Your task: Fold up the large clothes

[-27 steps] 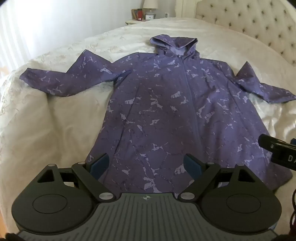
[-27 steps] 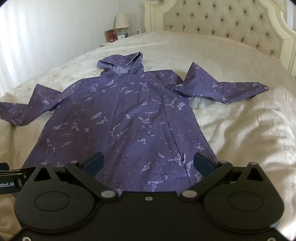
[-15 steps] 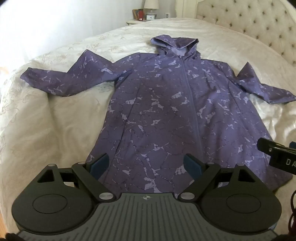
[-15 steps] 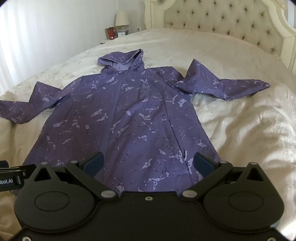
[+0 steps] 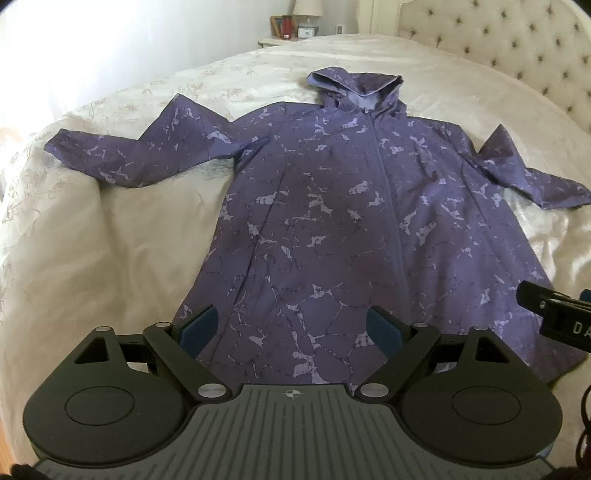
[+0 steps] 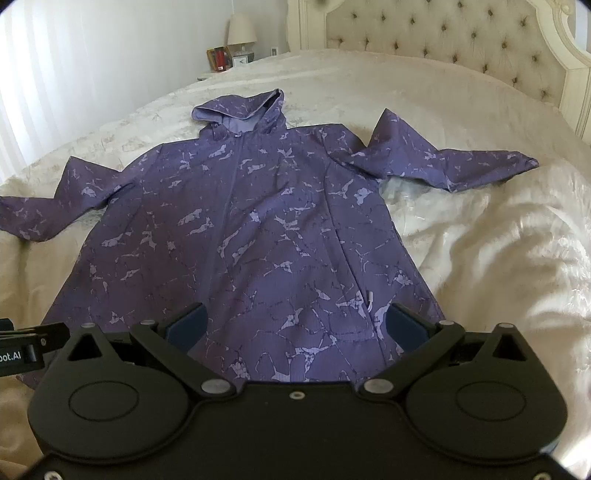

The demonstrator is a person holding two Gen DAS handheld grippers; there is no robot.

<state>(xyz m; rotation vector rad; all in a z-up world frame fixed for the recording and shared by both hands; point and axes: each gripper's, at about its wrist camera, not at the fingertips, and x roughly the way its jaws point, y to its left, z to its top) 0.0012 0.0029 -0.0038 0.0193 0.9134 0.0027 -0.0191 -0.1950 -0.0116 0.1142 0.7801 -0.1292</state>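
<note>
A purple hooded jacket [image 5: 332, 221] with a pale marbled print lies flat and face up on the bed, zipped, hood [image 5: 354, 88] toward the headboard and both sleeves spread outward. In the right wrist view the same jacket [image 6: 258, 229] fills the middle, its right sleeve [image 6: 454, 162] reaching across the cover. My left gripper [image 5: 291, 328] hovers open above the jacket's lower left hem with nothing between its blue pads. My right gripper [image 6: 295, 325] hangs open over the lower right hem, also empty. Each gripper's edge shows in the other's view.
The bed [image 5: 110, 240] has a cream embroidered cover, rumpled at the right side [image 6: 498, 258]. A tufted headboard [image 6: 443, 40] stands at the far end. A nightstand with a lamp [image 6: 242, 31], a clock and a red item sits at the back left beside a curtain.
Both grippers have drifted slightly, so the jacket sits a little lower and nearer in view. The jaws stay wide and the jacket has not moved.
</note>
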